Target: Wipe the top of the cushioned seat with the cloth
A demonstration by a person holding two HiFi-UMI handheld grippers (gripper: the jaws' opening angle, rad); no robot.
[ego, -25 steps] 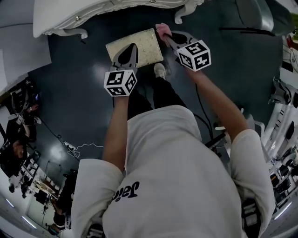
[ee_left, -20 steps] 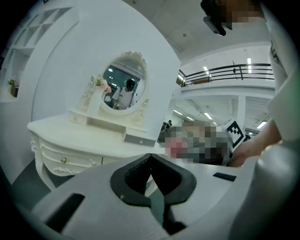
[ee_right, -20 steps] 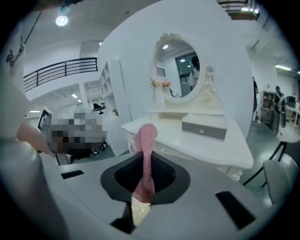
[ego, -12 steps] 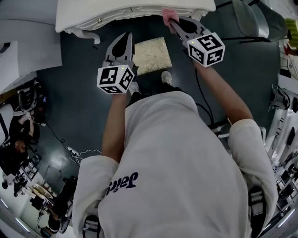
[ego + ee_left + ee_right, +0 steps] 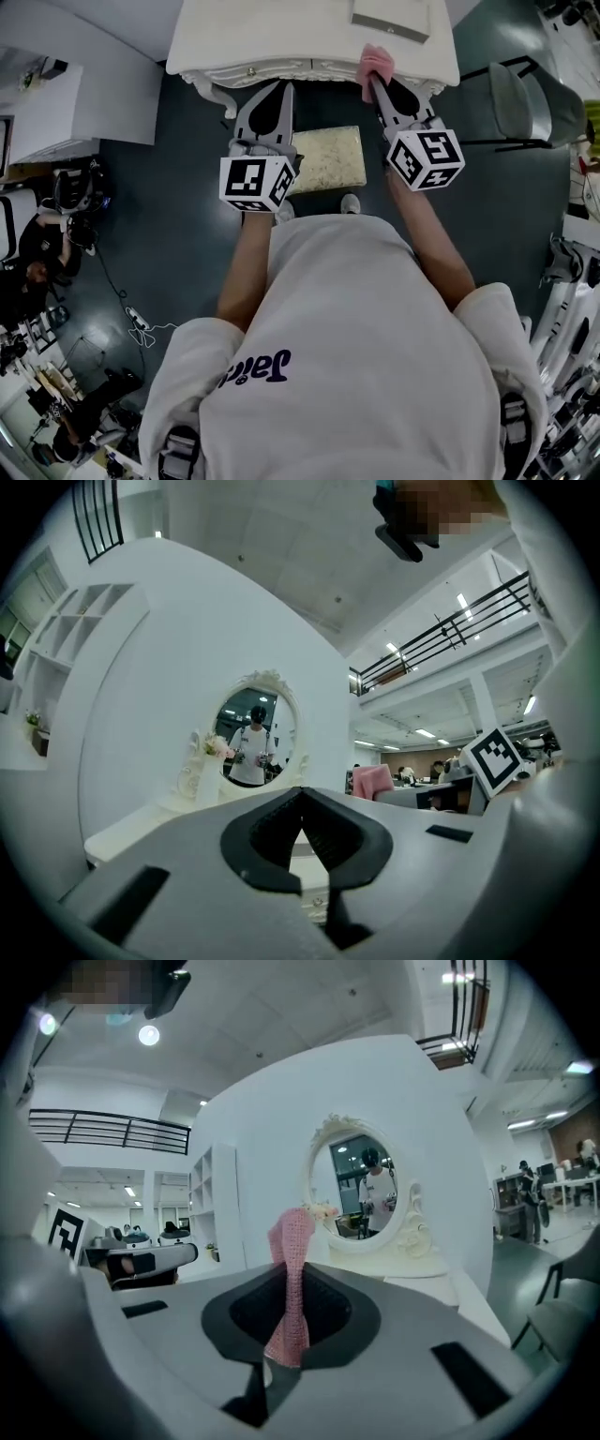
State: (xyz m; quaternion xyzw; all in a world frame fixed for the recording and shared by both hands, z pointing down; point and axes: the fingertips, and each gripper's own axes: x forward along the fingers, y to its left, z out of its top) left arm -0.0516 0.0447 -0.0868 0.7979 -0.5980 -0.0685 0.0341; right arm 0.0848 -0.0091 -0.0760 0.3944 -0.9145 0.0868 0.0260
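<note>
The beige cushioned seat (image 5: 330, 157) stands on the dark floor in front of a white dressing table (image 5: 281, 37), low between my two grippers. My right gripper (image 5: 374, 84) is shut on a pink cloth (image 5: 378, 62), which hangs over the table's front edge, above and past the seat. In the right gripper view the cloth (image 5: 289, 1283) stands up out of that gripper (image 5: 291, 1274). My left gripper (image 5: 279, 88) is shut with nothing in it and points at the table's front edge. Its view shows the left gripper (image 5: 302, 795) and, beyond, the pink cloth (image 5: 372, 781).
An oval mirror (image 5: 367, 1190) in an ornate white frame stands on the dressing table. A flat grey box (image 5: 392, 17) lies on the table top. A grey chair (image 5: 516, 94) stands to the right. A white cable (image 5: 141, 323) lies on the floor at the left.
Both grippers have risen away from the seat toward the dressing table. The cloth, earlier at the seat's far right corner, is now over the table's front edge.
</note>
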